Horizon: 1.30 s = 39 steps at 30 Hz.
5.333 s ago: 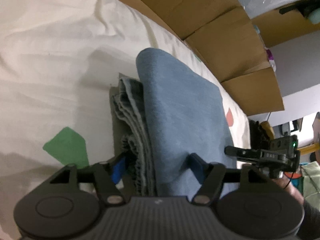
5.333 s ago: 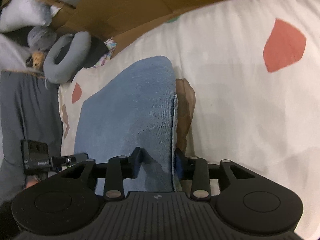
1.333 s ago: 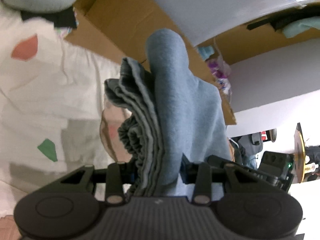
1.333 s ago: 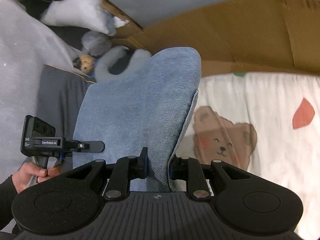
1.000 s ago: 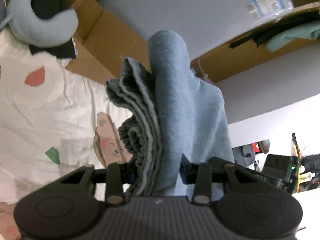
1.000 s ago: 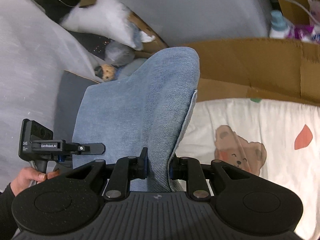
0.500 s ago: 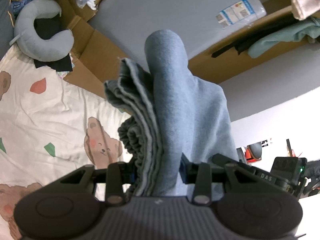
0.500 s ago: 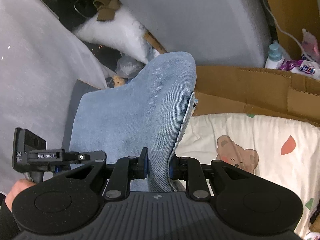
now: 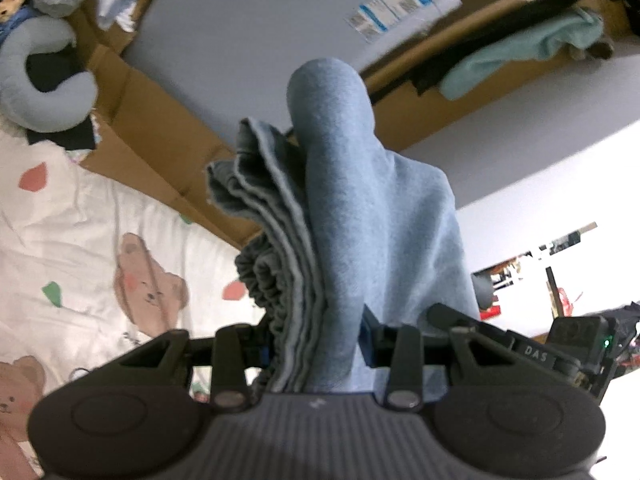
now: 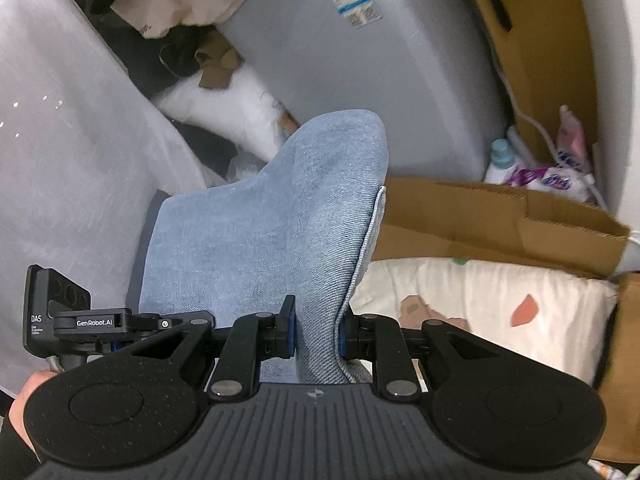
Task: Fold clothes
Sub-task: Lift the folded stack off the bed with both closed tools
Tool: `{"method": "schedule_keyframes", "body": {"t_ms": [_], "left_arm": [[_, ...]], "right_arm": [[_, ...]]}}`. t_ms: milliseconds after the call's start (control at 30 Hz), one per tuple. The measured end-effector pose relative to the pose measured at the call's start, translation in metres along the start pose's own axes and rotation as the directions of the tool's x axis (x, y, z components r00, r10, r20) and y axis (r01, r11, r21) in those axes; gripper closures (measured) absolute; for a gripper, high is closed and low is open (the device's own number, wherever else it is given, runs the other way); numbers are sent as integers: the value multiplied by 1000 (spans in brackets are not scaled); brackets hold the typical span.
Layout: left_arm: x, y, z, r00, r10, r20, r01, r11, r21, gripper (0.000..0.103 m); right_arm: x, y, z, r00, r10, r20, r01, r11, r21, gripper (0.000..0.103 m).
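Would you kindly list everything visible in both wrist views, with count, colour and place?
folded denim garment: one, blue, clamped in both grippers, lifted above the bed
bedsheet: one, white with bear prints, below the garment
neck pillow: one, grey-blue, beyond the sheet, left wrist view
cardboard: brown sheets, along the bed's far edge
wrapped panel: one, grey with a label, leaning behind the cardboard
teal cloth: one, on a shelf, upper right of left wrist view
bottle: one, white with pale blue cap, behind the cardboard
left gripper: black, shut on the thick layered end
right gripper: black, shut on the folded edge
hand: one, holding the left gripper's handle
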<state>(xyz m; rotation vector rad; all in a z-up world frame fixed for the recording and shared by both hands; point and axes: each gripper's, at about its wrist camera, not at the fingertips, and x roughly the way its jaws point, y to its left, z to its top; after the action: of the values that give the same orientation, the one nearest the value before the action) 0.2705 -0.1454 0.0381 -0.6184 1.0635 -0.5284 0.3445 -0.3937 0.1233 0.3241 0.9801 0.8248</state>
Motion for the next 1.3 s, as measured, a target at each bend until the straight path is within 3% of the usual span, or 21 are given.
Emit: {"method": "schedule_keyframes", "body": {"t_ms": [600,1300], "left_arm": [[101,-70,-38,990,-105,-92,109,993,49,62],[301,-79,-85,939,-217,-266,254,961,112,62]], "right_arm": [[-109,-97,-26,990,-113,86,107,992,66,84],[-131,-269,-97,952,-259,161,223,952,209,84]]}}
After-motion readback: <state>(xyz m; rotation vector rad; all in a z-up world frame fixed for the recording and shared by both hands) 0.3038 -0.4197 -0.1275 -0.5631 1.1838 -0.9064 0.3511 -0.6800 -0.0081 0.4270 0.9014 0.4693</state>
